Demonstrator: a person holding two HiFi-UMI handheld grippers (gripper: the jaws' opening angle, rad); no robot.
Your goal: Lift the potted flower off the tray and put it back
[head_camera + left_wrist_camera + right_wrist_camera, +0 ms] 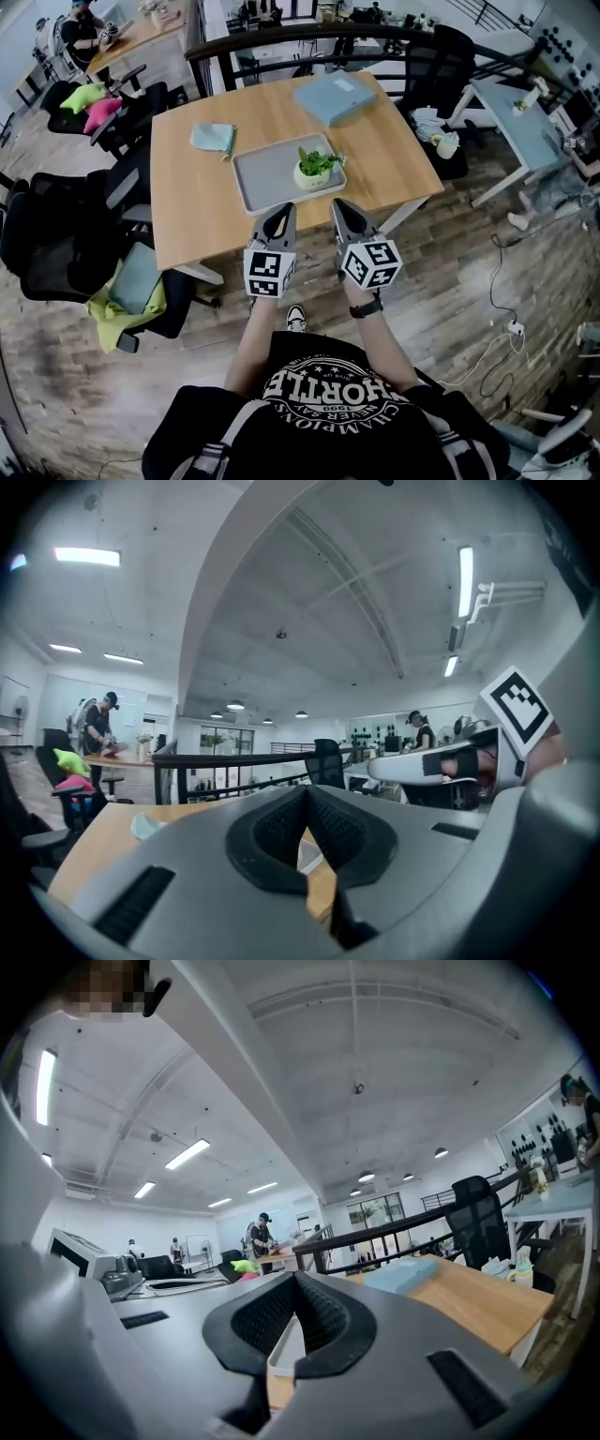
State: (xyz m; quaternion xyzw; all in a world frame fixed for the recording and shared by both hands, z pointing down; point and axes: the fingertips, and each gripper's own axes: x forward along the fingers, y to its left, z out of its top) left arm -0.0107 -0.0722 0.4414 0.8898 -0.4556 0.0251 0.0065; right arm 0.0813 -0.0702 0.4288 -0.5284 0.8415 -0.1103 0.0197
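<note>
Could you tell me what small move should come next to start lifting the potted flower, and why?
Probably open the right gripper. Its jaws are shut with nothing between them, and it sits just short of the potted flower, which stands untouched on the right part of the tray.

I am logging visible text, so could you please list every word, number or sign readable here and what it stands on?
"CHAMPIONS": T-shirt, upside down.
"HORTLE": same T-shirt, start unclear.
Smaller print on it: too small to read.
Label on the blue box: too small to read.
Markers on the left gripper and right gripper: square patterns, no words.
</note>
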